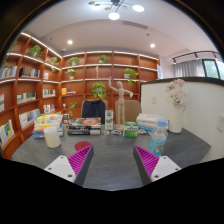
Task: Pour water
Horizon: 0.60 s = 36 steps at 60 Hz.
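Water bottle [159, 138] first: a clear plastic one with a blue cap and a pale blue label band, cylindrical, standing upright on the grey table [110, 165]. It sits just ahead of your right-hand finger [163, 165], a little outside the gap rather than between the two. Your gripper [118, 163] is spread wide and holds nothing; the magenta pads [80, 158] on the inner faces look ribbed, and only bare tabletop lies between them.

Measured from the bottle, a white cup [52, 137] stands well apart on the far side of the left-hand finger, plain and opaque with a smooth wall. Behind the bottle and toward the middle of the table you have a clutter of small boxes and cans [95, 126], too small to tell apart. Just beyond the bottle lies a white roll-shaped thing [150, 121]. A jointed wooden figure [120, 100] stands upright behind the clutter. Wooden shelves [40, 80] with books and green plants line the walls beyond.
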### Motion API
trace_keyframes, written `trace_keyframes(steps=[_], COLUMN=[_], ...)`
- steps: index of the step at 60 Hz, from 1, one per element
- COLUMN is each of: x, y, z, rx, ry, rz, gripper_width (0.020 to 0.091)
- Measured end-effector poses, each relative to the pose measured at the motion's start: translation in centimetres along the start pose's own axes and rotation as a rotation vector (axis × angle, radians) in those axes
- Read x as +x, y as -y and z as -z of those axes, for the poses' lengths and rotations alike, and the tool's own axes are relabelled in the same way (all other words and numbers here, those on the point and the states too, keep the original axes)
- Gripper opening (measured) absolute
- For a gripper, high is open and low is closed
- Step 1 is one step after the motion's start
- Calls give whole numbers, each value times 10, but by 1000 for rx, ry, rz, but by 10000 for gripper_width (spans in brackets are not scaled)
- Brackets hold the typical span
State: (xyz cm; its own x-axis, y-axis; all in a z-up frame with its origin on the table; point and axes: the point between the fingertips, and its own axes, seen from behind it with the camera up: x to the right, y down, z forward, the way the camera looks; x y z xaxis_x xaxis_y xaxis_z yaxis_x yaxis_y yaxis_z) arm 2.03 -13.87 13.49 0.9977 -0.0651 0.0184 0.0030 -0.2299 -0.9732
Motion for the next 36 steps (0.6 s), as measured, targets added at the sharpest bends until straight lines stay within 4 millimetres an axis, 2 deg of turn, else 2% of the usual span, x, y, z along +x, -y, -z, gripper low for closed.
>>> trace_keyframes(steps=[2, 6, 7, 8, 9, 14, 19, 26, 36], x=[7, 43, 21, 40, 64, 110, 142, 169, 187], y=[-5, -24, -12, -27, -33, -40, -41, -42, -41], z=[1, -5, 2, 1, -10, -26, -46, -79, -121], rx=[-6, -21, -29, -28, -26, -22, -13, -23, -41], ry=[-14, -33, -46, -51, -53, -104, -129, -133, -124], rz=[-15, -41, -46, -48, -47, -43, -33, -15, 4], gripper_width=[807, 810, 810, 809, 811, 811, 810, 809, 811])
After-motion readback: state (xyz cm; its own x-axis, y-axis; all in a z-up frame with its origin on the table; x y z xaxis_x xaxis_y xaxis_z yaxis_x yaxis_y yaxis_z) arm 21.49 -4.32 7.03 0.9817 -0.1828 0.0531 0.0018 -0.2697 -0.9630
